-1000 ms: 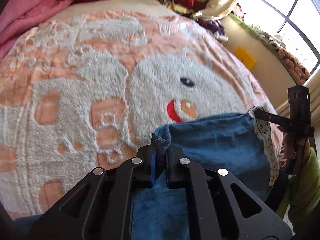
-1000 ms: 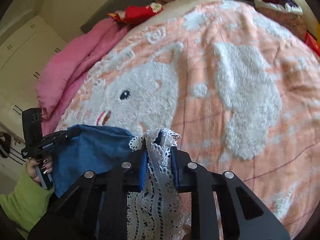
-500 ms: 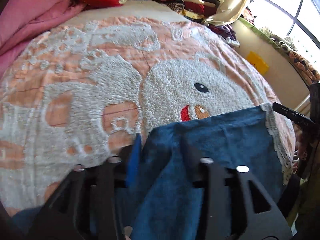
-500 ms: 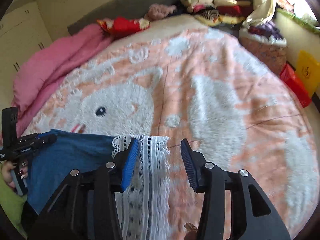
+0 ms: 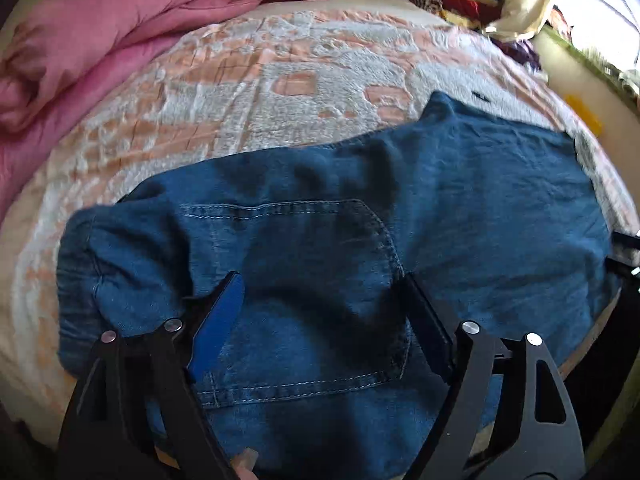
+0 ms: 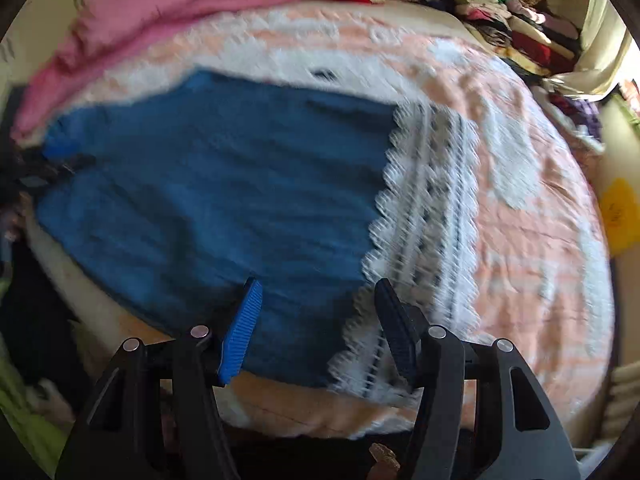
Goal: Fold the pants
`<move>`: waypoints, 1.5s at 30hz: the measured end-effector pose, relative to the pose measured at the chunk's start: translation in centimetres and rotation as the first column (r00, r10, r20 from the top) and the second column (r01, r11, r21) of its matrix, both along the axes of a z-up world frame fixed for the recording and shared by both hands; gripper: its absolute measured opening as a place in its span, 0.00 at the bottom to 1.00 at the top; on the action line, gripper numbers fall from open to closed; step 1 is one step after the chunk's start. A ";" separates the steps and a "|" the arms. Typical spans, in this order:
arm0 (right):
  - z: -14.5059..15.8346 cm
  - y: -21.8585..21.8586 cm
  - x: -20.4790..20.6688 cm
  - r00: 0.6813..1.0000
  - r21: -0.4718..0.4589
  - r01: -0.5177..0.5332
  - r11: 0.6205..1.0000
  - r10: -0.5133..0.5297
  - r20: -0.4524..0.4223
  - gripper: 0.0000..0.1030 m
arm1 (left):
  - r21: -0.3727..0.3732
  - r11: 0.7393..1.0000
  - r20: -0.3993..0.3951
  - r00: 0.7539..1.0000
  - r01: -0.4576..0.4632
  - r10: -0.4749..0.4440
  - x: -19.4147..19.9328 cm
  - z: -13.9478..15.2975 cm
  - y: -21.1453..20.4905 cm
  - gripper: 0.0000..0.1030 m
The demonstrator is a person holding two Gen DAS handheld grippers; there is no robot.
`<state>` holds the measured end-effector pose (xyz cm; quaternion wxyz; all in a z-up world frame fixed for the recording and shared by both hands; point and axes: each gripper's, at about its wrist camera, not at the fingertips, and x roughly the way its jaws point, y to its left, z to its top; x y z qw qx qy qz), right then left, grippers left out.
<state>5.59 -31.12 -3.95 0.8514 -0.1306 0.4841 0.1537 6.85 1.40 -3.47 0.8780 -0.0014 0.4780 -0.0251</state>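
As your left claw [image 5: 320,316] and right claw [image 6: 316,320] had just been opening, both stood spread and empty, the blue pants [image 5: 400,208] lying flat on the bedspread [image 5: 248,88] beneath their tips.

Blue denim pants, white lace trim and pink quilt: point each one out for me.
blue denim pants [image 5: 320,264]: left wrist view, on the stitched back pocket.
white lace trim [image 6: 436,200]: right wrist view, mid-band at the pants' hem.
pink quilt [image 5: 100,28]: left wrist view, on its bunched folds.

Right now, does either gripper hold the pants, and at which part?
Nothing is held. The left gripper and the right gripper have just opened, and the pants lie free on the bed.
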 end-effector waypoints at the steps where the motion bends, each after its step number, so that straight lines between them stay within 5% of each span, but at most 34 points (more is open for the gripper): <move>1: -0.3 -0.3 0.1 1.000 0.011 0.005 1.000 -0.005 -0.008 0.56 | -0.008 1.000 0.002 1.000 0.010 -0.010 0.1 -0.1 0.3 0.73; 8: -0.3 -1.9 -0.5 0.998 0.083 0.064 0.995 -0.063 -0.009 0.56 | -0.024 1.000 0.032 0.999 0.020 -0.020 0.1 0.4 -0.1 0.75; 15: 4.1 -2.6 -3.6 0.994 0.247 0.054 0.967 -0.077 0.083 0.56 | -0.023 0.988 0.112 0.982 0.154 -0.151 -2.5 3.9 -4.4 0.78; 21: 3.1 0.1 -4.0 0.998 0.214 0.038 0.976 -0.046 0.034 0.56 | 0.017 0.959 0.023 0.959 0.282 -0.282 -3.6 1.0 -8.7 0.81; 25: -0.2 0.8 -3.0 0.993 0.158 0.097 0.983 -0.084 -0.087 0.56 | 0.053 0.953 -0.055 0.954 0.299 -0.296 -3.8 -1.6 -9.5 0.86; 27: 0.0 0.9 -3.2 0.994 0.166 0.092 0.982 -0.080 -0.075 0.58 | 0.052 0.952 -0.048 0.953 0.301 -0.299 -4.0 -1.6 -9.6 0.87; 32: 2.9 0.0 -4.8 0.997 0.232 0.075 0.970 -0.078 0.004 0.83 | 0.026 0.951 0.005 0.951 0.309 -0.310 -4.7 0.1 -9.5 0.90; 45: 7.2 -6.5 -7.2 0.960 0.335 0.210 0.918 -0.259 0.108 0.83 | 0.047 0.927 0.118 0.919 0.372 -0.375 -3.5 6.2 -12.5 0.91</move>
